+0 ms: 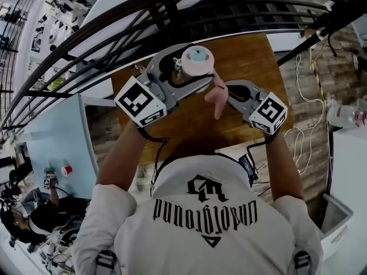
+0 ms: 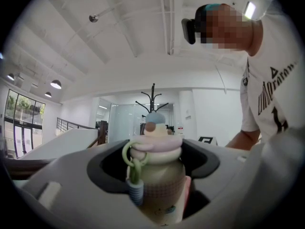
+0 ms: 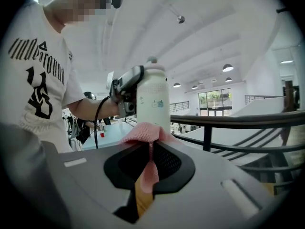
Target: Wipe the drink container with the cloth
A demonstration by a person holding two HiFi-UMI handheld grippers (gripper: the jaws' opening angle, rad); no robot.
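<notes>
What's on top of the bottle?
The bottle wears a pink lid with a blue knob on top. The lid covers the opening, so what's inside is hidden.

railing [image 1: 172, 16] close behind wooden table [image 1: 246, 56] (dense bars), bottle [image 1: 195, 62] held above open tabletop

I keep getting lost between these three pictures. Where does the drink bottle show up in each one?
Head view: drink bottle at top centre, seen from above, lid towards the camera.
Left gripper view: drink bottle at bottom centre, close up.
Right gripper view: drink bottle at centre, upright, beyond the pink cloth.
Shared landmark: the person's white printed T-shirt.
</notes>
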